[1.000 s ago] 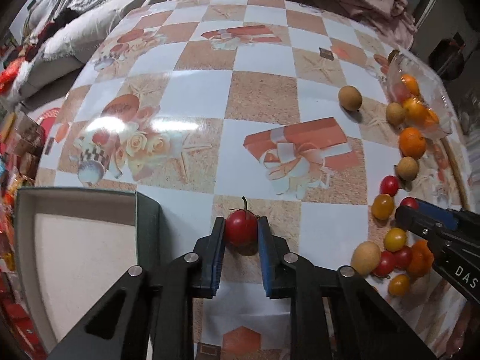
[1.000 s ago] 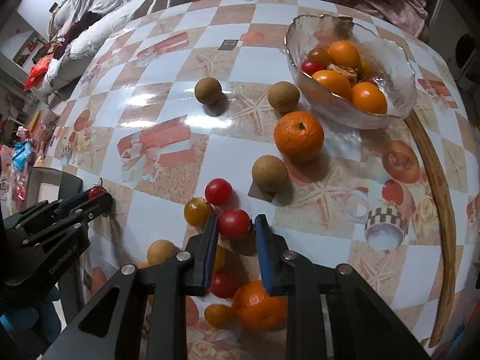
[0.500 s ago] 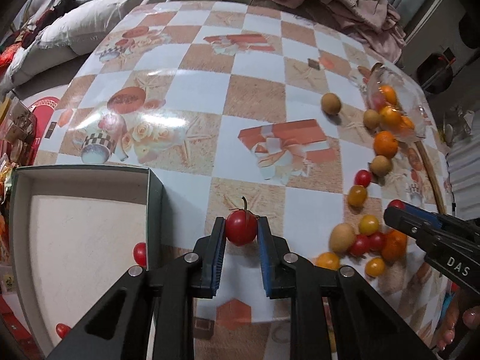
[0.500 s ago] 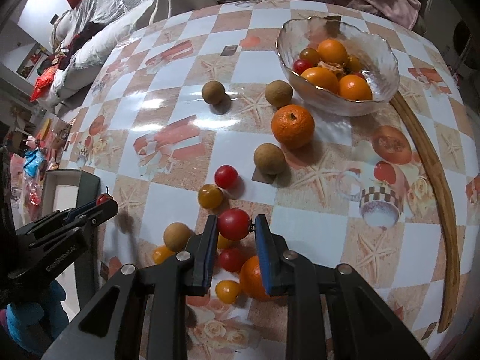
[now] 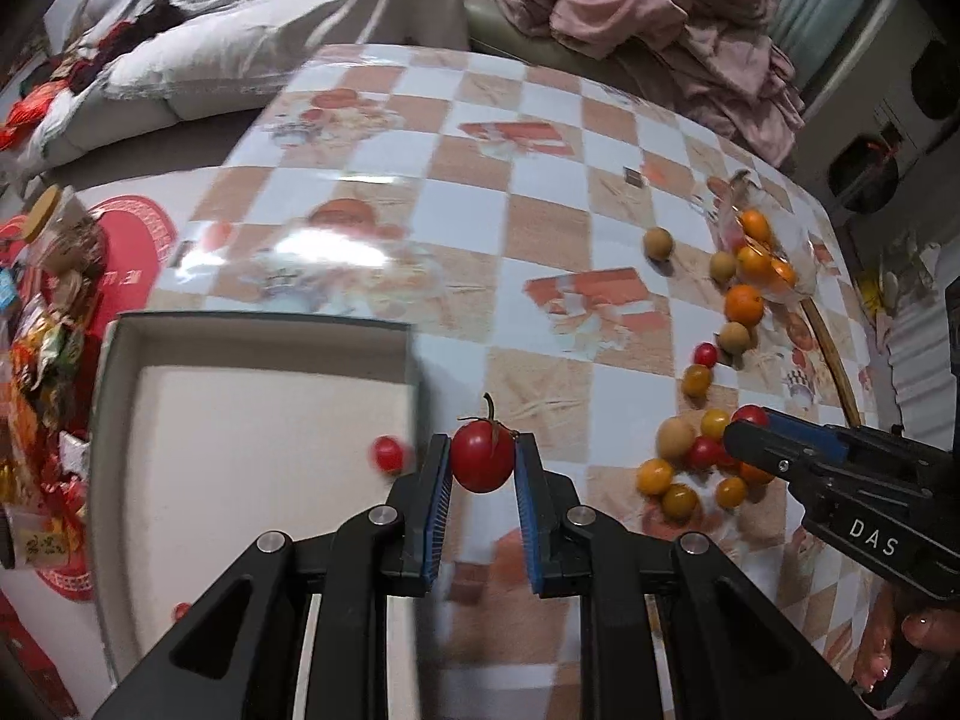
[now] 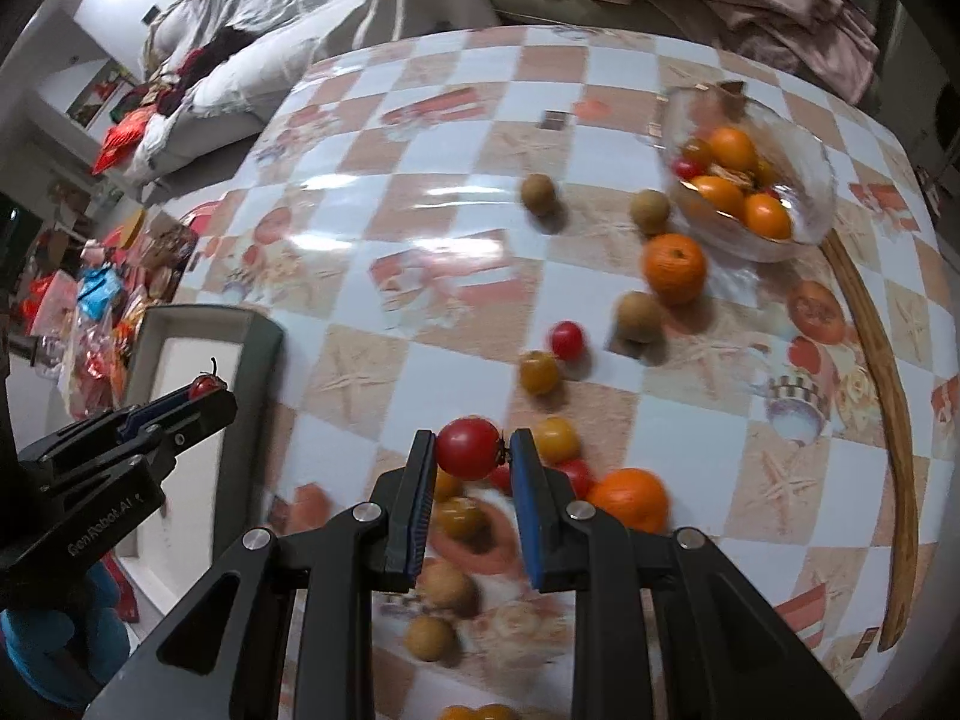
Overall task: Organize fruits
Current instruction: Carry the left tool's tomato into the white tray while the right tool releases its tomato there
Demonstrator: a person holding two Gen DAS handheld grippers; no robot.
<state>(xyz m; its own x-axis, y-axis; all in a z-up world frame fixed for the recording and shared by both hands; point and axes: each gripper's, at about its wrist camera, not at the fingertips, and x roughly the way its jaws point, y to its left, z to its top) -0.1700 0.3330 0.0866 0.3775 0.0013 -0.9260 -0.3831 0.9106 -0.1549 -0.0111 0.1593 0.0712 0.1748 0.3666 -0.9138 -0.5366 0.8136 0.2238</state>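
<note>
My left gripper (image 5: 482, 463) is shut on a red cherry tomato with a stem (image 5: 483, 459), held above the table just right of the grey box (image 5: 114, 360). The box holds a red tomato (image 5: 387, 453). My right gripper (image 6: 468, 457) is shut on another red cherry tomato (image 6: 468, 455), lifted above a cluster of small tomatoes (image 6: 555, 438), an orange (image 6: 630, 498) and brown fruits (image 6: 444, 588). The left gripper also shows in the right wrist view (image 6: 204, 393); the right gripper shows in the left wrist view (image 5: 750, 426).
A glass bowl (image 6: 798, 180) of oranges and tomatoes stands at the far right of the checkered table (image 6: 420, 150). An orange (image 6: 673, 267), brown fruits (image 6: 639, 316) and tomatoes (image 6: 567, 339) lie loose near it. Clutter (image 5: 42, 324) lies left of the box.
Both grippers have lifted with their tomatoes. The left one has moved left towards the box; the right one has risen and shifted left away from the fruit cluster.
</note>
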